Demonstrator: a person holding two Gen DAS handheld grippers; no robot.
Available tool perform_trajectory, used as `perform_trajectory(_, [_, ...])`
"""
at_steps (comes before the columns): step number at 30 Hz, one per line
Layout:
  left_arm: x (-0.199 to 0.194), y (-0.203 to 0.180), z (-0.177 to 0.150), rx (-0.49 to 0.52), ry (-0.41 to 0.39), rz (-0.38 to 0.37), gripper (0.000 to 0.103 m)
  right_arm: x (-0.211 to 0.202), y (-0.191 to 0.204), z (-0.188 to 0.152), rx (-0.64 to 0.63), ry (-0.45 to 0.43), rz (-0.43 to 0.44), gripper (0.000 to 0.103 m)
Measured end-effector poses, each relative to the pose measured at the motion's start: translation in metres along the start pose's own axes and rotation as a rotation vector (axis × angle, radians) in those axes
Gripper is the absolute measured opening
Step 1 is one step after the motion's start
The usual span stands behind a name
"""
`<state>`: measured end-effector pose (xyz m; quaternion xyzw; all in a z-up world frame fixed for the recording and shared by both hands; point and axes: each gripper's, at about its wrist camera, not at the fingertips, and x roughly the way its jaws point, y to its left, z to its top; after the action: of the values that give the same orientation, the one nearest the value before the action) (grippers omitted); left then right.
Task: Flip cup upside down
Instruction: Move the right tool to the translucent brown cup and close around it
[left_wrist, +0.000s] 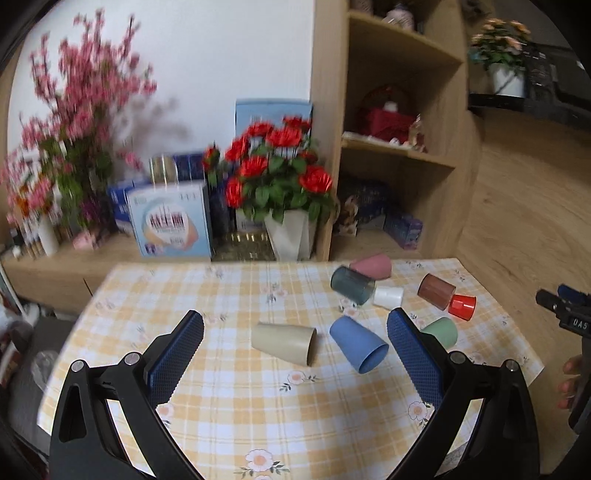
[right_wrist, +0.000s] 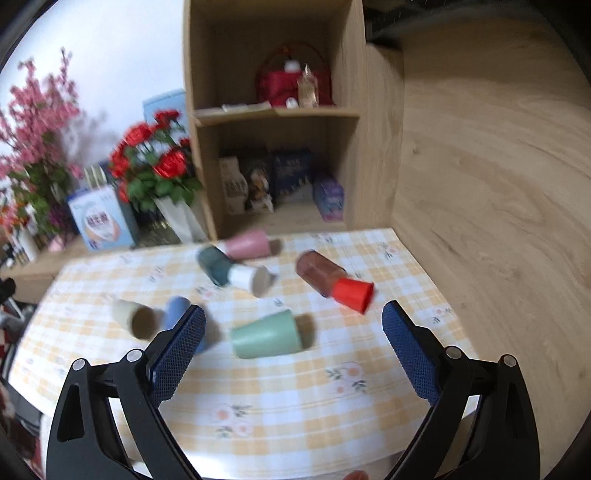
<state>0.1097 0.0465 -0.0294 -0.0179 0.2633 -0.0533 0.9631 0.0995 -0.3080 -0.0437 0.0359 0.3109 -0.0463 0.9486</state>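
Note:
Several cups lie on their sides on the yellow checked tablecloth (left_wrist: 258, 398). A beige cup (left_wrist: 282, 342) and a blue cup (left_wrist: 357, 343) lie between the fingers of my open left gripper (left_wrist: 295, 325), which hovers above them. A green cup (right_wrist: 266, 335) lies between the fingers of my open right gripper (right_wrist: 293, 317), a little beyond the tips. The green cup (left_wrist: 441, 330) also shows in the left wrist view, behind the right finger. Both grippers are empty.
Further back lie a pink cup (left_wrist: 371, 265), a dark teal cup (left_wrist: 351, 285), a white cup (left_wrist: 388, 296), a brown cup (left_wrist: 436, 290) and a red cup (left_wrist: 462, 306). A red flower pot (left_wrist: 280, 192), boxes and a wooden shelf (left_wrist: 399, 147) stand behind the table. The right gripper's body (left_wrist: 569, 310) shows at the right edge.

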Motion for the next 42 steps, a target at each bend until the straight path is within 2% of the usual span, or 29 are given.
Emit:
perform_trajectory(5, [0.045,0.016,0.003,-0.038,0.058,-0.014,0.096,0.046,-0.022,0.011,0.014,0.093,0.003,0.093])
perform_trajectory(9, [0.073,0.025,0.007,-0.061,0.098,-0.037,0.087,0.084,-0.027,0.018,-0.025,0.177,0.002,0.093])
perform_trajectory(16, [0.109,0.040,0.015,-0.127,0.110,-0.061,0.086,0.156,-0.033,0.032,-0.130,0.277,-0.002,0.093])
perform_trajectory(19, [0.125,0.047,0.017,-0.151,0.128,-0.051,0.086,0.192,-0.035,0.039,-0.182,0.329,0.008,0.093])
perform_trajectory(28, [0.169,0.062,0.021,-0.151,0.188,0.043,0.086,0.306,-0.026,0.055,-0.366,0.466,0.019,0.093])
perform_trajectory(32, [0.186,0.067,0.020,-0.151,0.218,0.068,0.086,0.342,-0.023,0.061,-0.393,0.496,0.026,0.093])
perform_trajectory(42, [0.216,0.070,0.012,-0.141,0.275,0.100,0.086,0.398,-0.014,0.066,-0.412,0.609,0.060,0.093])
